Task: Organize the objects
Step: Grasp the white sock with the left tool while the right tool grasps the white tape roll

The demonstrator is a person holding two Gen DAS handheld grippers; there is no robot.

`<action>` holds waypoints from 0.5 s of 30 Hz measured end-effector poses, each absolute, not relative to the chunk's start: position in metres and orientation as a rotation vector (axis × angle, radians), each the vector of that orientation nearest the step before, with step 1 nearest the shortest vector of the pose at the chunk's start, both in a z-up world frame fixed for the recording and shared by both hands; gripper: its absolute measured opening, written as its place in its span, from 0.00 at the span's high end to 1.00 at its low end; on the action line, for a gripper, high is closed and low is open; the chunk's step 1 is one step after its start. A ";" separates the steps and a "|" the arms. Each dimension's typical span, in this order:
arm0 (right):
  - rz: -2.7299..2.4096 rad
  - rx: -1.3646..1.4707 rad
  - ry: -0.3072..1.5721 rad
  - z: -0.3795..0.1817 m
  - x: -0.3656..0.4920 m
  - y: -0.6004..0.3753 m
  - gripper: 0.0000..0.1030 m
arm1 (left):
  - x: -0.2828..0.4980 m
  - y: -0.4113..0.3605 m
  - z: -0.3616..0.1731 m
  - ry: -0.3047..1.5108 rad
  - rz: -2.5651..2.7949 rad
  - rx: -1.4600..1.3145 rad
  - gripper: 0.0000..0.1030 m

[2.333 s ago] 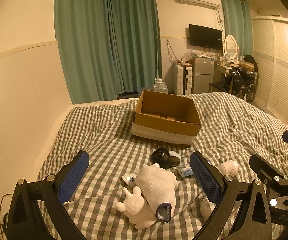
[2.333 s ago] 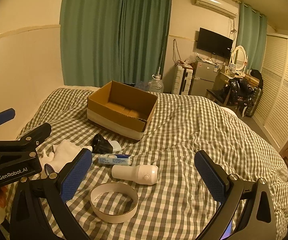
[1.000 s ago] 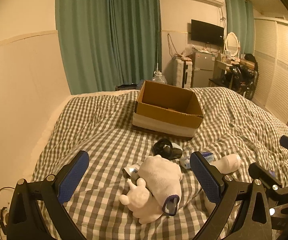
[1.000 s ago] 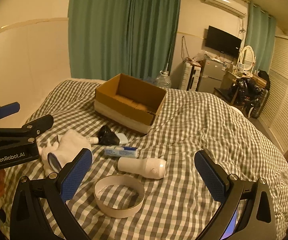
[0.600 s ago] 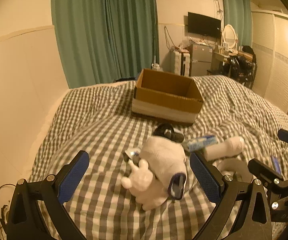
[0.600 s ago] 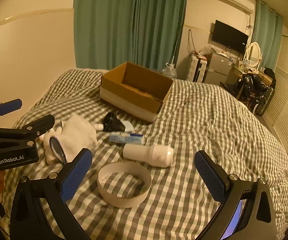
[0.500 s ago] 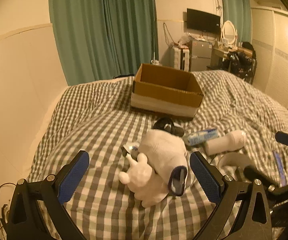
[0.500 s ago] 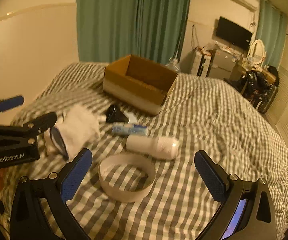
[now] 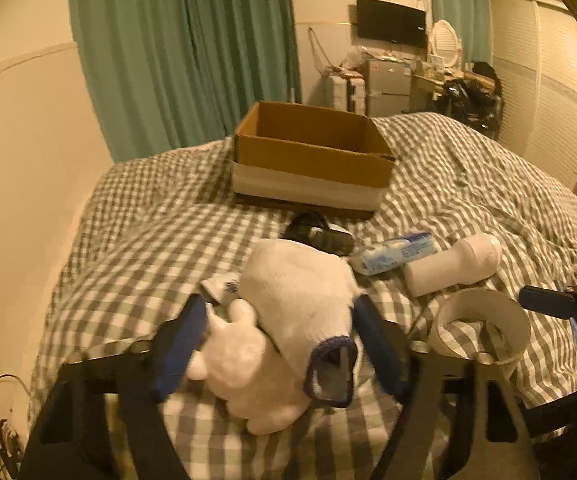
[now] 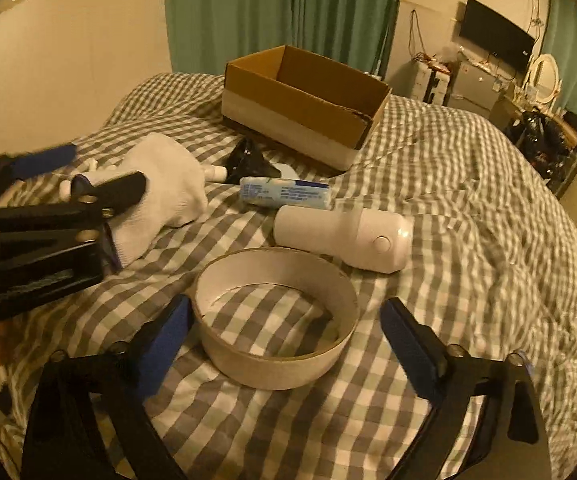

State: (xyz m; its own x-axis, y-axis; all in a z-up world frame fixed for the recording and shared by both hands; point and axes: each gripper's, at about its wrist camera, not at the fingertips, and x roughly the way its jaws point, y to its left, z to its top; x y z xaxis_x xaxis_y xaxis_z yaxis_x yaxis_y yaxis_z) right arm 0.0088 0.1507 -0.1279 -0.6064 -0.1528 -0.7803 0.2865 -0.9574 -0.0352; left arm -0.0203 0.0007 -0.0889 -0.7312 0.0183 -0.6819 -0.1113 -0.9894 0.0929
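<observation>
A white glove [image 9: 300, 300] lies over a white rabbit figure [image 9: 244, 356] on the checked bed. My left gripper [image 9: 280, 344] is open, its blue pads on either side of both. My right gripper [image 10: 284, 332] is open around a white tape ring [image 10: 274, 344], the ring just in front of the pads. Beyond lie a white cylinder device [image 10: 344, 236], a blue-white tube [image 10: 284, 192] and a black object [image 10: 248, 162]. An open cardboard box [image 9: 308, 160] stands behind them; it also shows in the right wrist view [image 10: 304, 100].
The checked duvet [image 10: 468, 208] is rumpled to the right. Green curtains [image 9: 184, 52] and a cream wall panel [image 9: 20, 128] stand behind and left of the bed. Furniture, a TV [image 9: 390, 22] and a wardrobe [image 9: 548, 92] are at the far right.
Both grippers have moved down and forward. The left now has the glove and rabbit between its pads; the right has come up to the tape ring.
</observation>
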 end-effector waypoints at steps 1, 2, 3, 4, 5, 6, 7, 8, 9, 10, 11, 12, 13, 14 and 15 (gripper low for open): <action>-2.597 1.238 0.220 -0.128 0.009 0.150 0.16 | -0.021 0.002 -0.090 0.193 2.835 -1.118 0.47; -2.588 1.235 0.213 -0.128 0.009 0.149 0.19 | -0.020 0.003 -0.090 0.189 2.825 -1.114 0.52; -2.584 1.229 0.212 -0.127 0.010 0.149 0.19 | -0.020 0.004 -0.090 0.186 2.809 -1.109 0.61; -2.585 1.228 0.216 -0.127 0.011 0.148 0.20 | -0.020 0.006 -0.090 0.186 2.804 -1.102 0.64; -2.585 1.227 0.217 -0.127 0.011 0.147 0.20 | -0.019 0.006 -0.089 0.195 2.810 -1.095 0.65; -2.589 1.217 0.213 -0.127 0.012 0.148 0.20 | -0.018 0.007 -0.088 0.198 2.810 -1.091 0.69; -2.592 1.210 0.207 -0.125 0.012 0.148 0.20 | -0.017 0.007 -0.087 0.194 2.813 -1.086 0.71; -2.594 1.203 0.202 -0.124 0.013 0.148 0.20 | -0.016 0.005 -0.085 0.175 2.819 -1.081 0.73; -2.594 1.196 0.201 -0.123 0.013 0.149 0.20 | -0.015 0.004 -0.085 0.163 2.819 -1.079 0.74; -2.598 1.186 0.199 -0.121 0.014 0.149 0.20 | -0.016 0.002 -0.083 0.154 2.819 -1.077 0.75; -2.603 1.176 0.198 -0.119 0.014 0.149 0.20 | -0.015 0.001 -0.081 0.144 2.820 -1.075 0.76; -2.606 1.167 0.200 -0.117 0.015 0.148 0.20 | -0.014 0.000 -0.078 0.138 2.821 -1.071 0.77; -2.609 1.157 0.201 -0.114 0.017 0.148 0.20 | -0.014 0.000 -0.075 0.132 2.823 -1.062 0.77; -2.614 1.146 0.200 -0.111 0.018 0.149 0.20 | -0.013 -0.001 -0.072 0.128 2.824 -1.050 0.77; -2.616 1.138 0.202 -0.108 0.019 0.149 0.20 | -0.011 -0.002 -0.068 0.126 2.823 -1.040 0.78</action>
